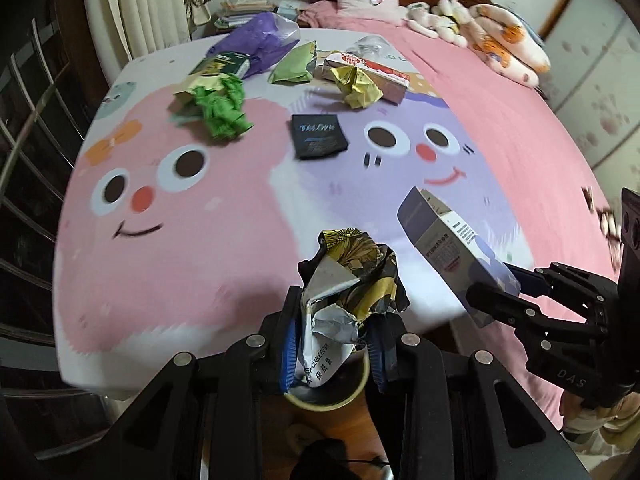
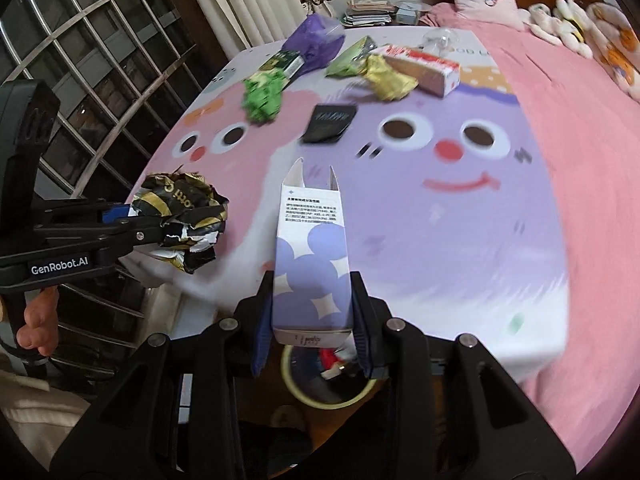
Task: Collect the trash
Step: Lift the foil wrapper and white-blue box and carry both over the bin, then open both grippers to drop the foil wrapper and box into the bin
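My left gripper [image 1: 334, 332] is shut on a crumpled black-and-gold wrapper [image 1: 352, 276], held over the near edge of the bed; it also shows in the right wrist view [image 2: 184, 220]. My right gripper [image 2: 312, 320] is shut on a white and purple carton [image 2: 310, 252], seen in the left wrist view [image 1: 452, 248] too. A yellow-rimmed bin [image 2: 328, 380] with trash in it sits on the floor below both grippers [image 1: 328, 392]. Farther on the bed lie a green paper ball [image 1: 222, 108], a black packet [image 1: 318, 136], a gold wrapper [image 1: 358, 86] and a red-white box [image 1: 372, 72].
A purple bag [image 1: 256, 40], a green pouch [image 1: 294, 66] and a green-black box [image 1: 222, 64] lie at the far side. Pillows and plush toys [image 1: 480, 24] are at the headboard. A metal window grille [image 2: 92, 60] stands at the left.
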Demonstrator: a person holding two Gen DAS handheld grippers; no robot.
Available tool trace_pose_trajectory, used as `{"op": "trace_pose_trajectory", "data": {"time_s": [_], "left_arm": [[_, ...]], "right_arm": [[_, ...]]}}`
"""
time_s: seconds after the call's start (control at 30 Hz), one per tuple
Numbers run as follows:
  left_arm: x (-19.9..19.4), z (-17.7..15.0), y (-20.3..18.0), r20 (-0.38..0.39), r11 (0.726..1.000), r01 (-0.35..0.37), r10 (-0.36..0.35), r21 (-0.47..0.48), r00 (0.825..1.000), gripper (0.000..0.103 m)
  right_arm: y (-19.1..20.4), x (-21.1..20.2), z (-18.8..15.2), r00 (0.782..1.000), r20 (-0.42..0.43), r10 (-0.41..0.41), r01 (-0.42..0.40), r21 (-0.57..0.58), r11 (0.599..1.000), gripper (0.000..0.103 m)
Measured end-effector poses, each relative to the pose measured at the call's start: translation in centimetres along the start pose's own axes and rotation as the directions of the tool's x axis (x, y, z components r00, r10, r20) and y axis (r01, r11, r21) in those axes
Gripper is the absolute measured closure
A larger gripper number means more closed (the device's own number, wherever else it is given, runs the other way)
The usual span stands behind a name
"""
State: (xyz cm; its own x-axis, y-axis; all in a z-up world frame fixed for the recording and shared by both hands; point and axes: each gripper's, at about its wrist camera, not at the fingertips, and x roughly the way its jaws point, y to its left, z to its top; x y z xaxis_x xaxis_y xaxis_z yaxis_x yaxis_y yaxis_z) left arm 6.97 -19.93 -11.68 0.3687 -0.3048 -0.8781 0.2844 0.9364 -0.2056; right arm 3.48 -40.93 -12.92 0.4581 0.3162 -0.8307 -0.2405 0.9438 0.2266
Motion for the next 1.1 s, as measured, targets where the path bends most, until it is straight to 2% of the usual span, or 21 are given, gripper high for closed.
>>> {"op": "trace_pose_trajectory", "data": {"time_s": [0.17, 0.33, 0.57, 0.77, 0.97, 1.1], "left_arm": [[-2.8, -5.8, 2.3, 0.005, 0.999, 0.026, -0.026, 0.035, 1.000, 0.075], [-4.0, -9.4, 2.9, -0.028, 0.997, 0.049, -0.047, 0.051, 0.998, 0.075], [-2.1, -14.6, 1.6, -0.107, 0.995, 0.063, -0.054, 0.081, 0.993, 0.075], [3.4, -19.3, 1.4, -0.189, 0.995, 0.035, -0.017, 0.095, 0.982, 0.075], [11.5, -23.3, 1.8, -0.246, 0.997, 0.014, 0.005, 0.075, 0.969, 0.074], [17.0, -24.9, 2.4, -0.277, 0.999, -0.002, 0.013, 0.041, 0.961, 0.074]], "right_arm": [[4.9, -0.6, -5.1, 1.000, 0.002, -0.017, 0.017, 0.025, 1.000, 0.072], [8.2, -1.2, -9.2, 0.998, -0.052, -0.026, 0.027, 0.019, 0.999, 0.072], [9.1, 0.1, -13.7, 0.990, -0.136, -0.029, 0.034, 0.039, 0.999, 0.072], [7.1, 5.0, -17.8, 0.979, -0.201, -0.044, 0.072, 0.137, 0.988, 0.072], [3.2, 12.6, -22.2, 0.968, -0.248, -0.036, 0.099, 0.244, 0.965, 0.072], [1.4, 17.2, -24.5, 0.961, -0.273, -0.045, 0.122, 0.271, 0.955, 0.072]]}}
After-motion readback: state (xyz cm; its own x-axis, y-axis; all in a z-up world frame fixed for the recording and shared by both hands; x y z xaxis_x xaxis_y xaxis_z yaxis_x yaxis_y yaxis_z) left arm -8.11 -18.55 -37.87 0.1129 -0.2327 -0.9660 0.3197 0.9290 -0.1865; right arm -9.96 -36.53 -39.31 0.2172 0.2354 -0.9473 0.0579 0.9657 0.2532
